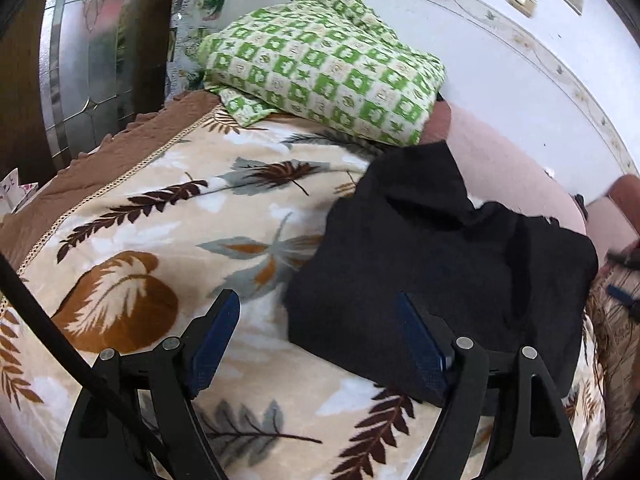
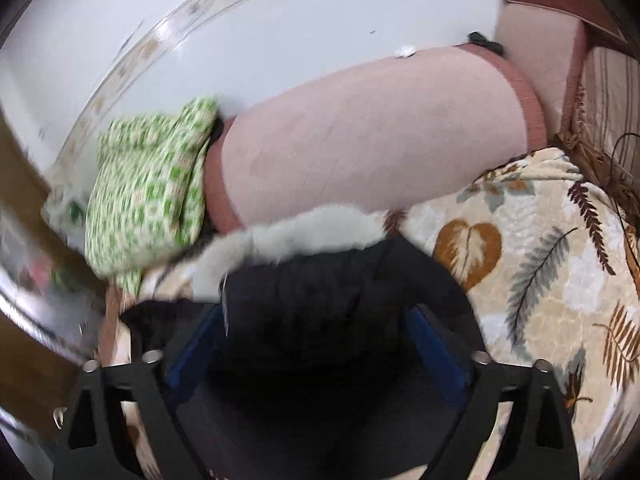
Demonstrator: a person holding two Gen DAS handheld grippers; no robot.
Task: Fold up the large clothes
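My left claw (image 1: 320,308) hung released beside the black garment (image 1: 440,256) on the leaf blanket (image 1: 160,216); right claw (image 2: 316,320) spread wide over it, ready to smooth.

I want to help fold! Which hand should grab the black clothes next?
Probably right: the right gripper has the black garment between its open fingers. The left gripper is open mostly over blanket.

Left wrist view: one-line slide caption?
Open left tool hovers by a folded black garment on a leaf-print blanket, green checked bundle behind.
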